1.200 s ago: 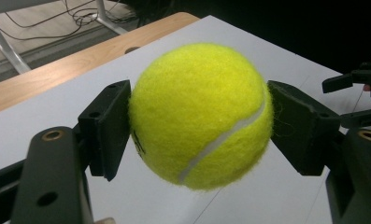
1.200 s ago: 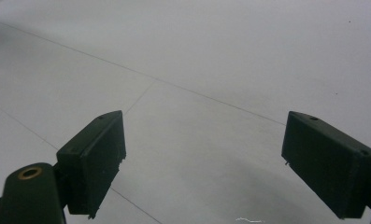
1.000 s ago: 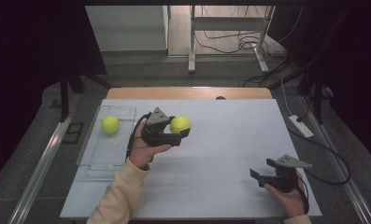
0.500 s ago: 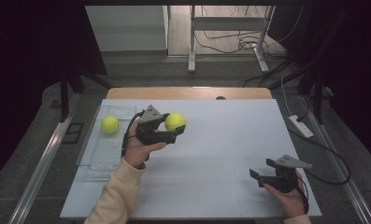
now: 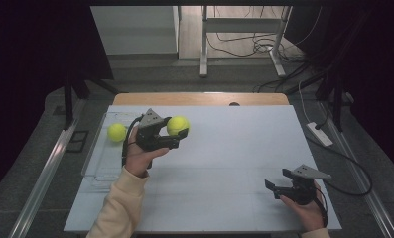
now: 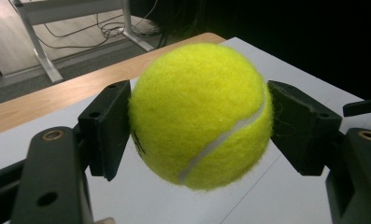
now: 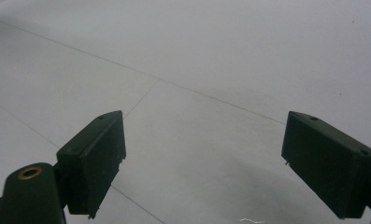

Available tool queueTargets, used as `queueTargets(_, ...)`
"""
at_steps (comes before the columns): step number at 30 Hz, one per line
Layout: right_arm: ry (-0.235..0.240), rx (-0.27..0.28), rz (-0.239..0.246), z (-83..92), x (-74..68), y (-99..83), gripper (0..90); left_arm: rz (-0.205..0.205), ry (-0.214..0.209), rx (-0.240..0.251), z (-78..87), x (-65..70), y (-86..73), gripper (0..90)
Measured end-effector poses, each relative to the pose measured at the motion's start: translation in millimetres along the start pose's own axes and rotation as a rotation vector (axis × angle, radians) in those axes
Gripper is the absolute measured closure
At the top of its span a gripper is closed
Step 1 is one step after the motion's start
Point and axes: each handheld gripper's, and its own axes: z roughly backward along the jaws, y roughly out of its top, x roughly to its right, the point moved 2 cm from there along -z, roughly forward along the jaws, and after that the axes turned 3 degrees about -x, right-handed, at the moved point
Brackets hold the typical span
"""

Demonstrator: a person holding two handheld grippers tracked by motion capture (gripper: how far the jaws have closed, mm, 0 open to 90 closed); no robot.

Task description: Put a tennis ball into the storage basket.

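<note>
Fuzzy yellow tennis ball point(image 6: 201, 114) clamped in my left gripper point(image 5: 170, 133), lifted above the white counter point(image 5: 234, 148) beside the clear plastic tray point(image 5: 99, 166); my right gripper point(image 5: 279, 184) rests parted, idle

Left gripper point(image 5: 177, 135) raised in the left hand point(image 5: 140, 156), jaws clamped on a load between them, right gripper point(image 5: 280, 182) held low, jaws spread wide
</note>
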Motion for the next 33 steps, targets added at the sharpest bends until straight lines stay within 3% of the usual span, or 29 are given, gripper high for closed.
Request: queueTargets(33, -0.003, 0.001, 0.003, 0.3, 0.1, 0.1, 13.6, 0.061, 0.061, 0.03, 21.2, -23.1, -0.6, 27.4)
